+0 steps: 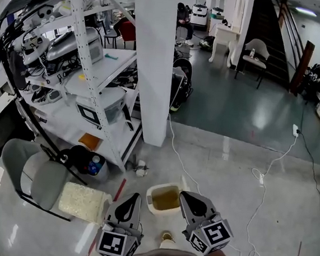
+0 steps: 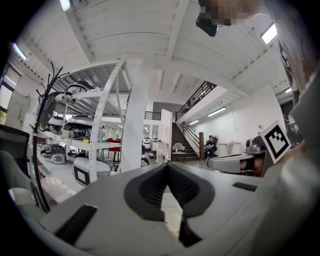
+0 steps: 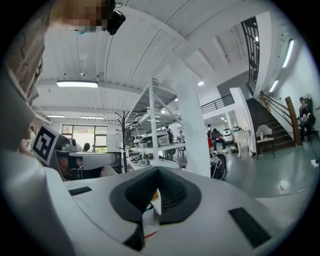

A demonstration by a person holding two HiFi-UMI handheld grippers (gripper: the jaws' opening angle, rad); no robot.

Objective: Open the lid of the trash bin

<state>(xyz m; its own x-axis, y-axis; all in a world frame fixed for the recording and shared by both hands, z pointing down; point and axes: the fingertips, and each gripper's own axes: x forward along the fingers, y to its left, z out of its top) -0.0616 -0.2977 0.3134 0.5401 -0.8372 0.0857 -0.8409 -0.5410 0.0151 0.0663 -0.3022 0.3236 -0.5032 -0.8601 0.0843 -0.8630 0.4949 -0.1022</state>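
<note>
Apparently the cream square plastic trash bin (image 1: 166, 198) stands open, with its brownish inside showing and no lid over it. Your left gripper (image 1: 132, 201) and right gripper (image 1: 194, 201) hover above with fingers closed and empty.

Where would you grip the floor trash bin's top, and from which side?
Probably the pale top frame of the trash bin, at its near edge, from above on the person's side: it stands upright just ahead of the right gripper, top facing up. Whether the brownish centre is a flap or the inside is unclear.
</note>
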